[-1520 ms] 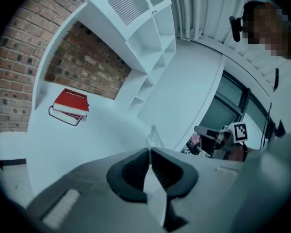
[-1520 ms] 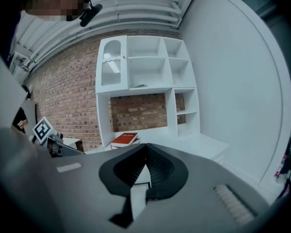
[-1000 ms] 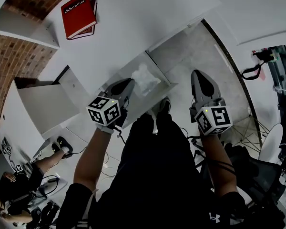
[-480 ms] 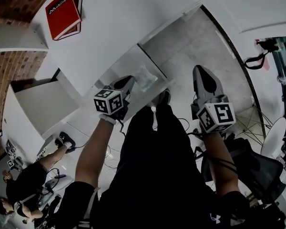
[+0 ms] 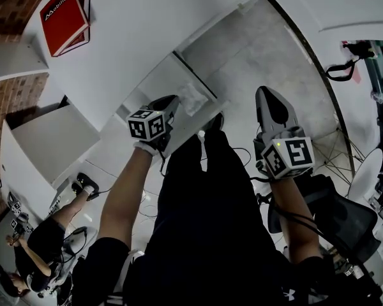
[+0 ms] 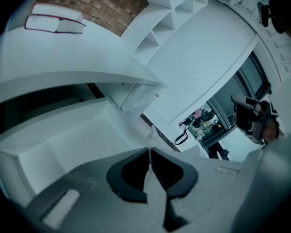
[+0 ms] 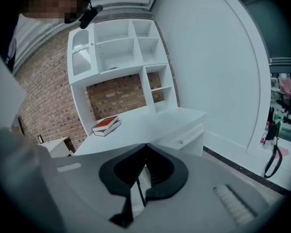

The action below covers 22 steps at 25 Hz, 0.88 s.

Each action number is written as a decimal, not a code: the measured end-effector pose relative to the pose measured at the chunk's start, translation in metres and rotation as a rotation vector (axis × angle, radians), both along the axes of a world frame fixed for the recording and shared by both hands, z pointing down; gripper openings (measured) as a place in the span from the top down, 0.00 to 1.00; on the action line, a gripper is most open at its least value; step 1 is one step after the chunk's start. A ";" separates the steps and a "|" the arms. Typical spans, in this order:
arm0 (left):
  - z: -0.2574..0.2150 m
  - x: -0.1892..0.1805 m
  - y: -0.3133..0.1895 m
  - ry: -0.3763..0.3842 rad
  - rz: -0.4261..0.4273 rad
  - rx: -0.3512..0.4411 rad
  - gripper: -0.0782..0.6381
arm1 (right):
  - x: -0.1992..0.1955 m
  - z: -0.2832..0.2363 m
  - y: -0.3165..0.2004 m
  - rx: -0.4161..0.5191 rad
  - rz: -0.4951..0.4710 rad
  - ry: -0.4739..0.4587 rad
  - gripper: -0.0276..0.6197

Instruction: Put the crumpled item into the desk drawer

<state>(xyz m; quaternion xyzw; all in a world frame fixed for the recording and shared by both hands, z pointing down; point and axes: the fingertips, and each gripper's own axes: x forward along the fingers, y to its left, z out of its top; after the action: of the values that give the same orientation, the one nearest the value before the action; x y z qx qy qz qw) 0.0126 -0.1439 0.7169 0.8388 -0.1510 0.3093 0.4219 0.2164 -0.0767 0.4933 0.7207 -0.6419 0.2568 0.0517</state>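
Crumpled item point(image 6: 155, 138) in closed left tool point(image 6: 149, 149) above drawer point(image 6: 63, 135)

A red book point(image 5: 62, 16) lying on the white bench point(image 5: 147, 24) carries the white word "Mobilier" across its cover, readable in the head view. In both gripper views the same book is too small for any lettering to be made out. The cubes on the left gripper point(image 5: 169, 101) and the right gripper point(image 5: 268, 93) bear only black-and-white square markers, no letters. A small white brand logo point(image 5: 287, 293), without words, sits on the person's dark clothing.
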 end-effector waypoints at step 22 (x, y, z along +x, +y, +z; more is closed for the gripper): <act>0.098 0.013 0.023 -0.126 0.042 -0.141 0.87 | 0.011 0.038 0.021 -0.103 0.056 -0.026 0.95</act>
<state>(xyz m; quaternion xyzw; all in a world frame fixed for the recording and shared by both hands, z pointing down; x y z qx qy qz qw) 0.0253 -0.1209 0.8152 0.7889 -0.1374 0.3800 0.4630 0.2277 -0.0554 0.5311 0.7314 -0.6078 0.3003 0.0733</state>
